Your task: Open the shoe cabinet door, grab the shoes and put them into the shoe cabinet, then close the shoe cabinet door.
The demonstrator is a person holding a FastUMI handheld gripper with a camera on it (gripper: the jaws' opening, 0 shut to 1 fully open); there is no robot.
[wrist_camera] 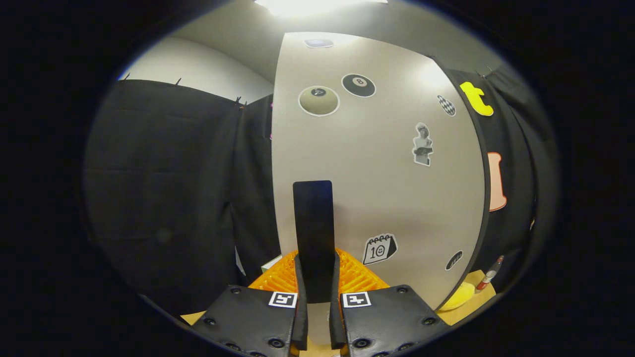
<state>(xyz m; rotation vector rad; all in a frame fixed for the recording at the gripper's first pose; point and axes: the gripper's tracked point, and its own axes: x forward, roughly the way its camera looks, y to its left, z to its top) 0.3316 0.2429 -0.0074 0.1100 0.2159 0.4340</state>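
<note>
Gripper point(316, 297) clamped on door handle point(312, 238) of shoe cabinet door point(387, 173); apparently opening stage, shoes not yet stowed.

Orange ribbed mat point(357, 277), yellow object point(459, 296) beside a marker pen point(490, 272), wooden tabletop point(476, 297), black cloth wall point(168, 188)
</note>
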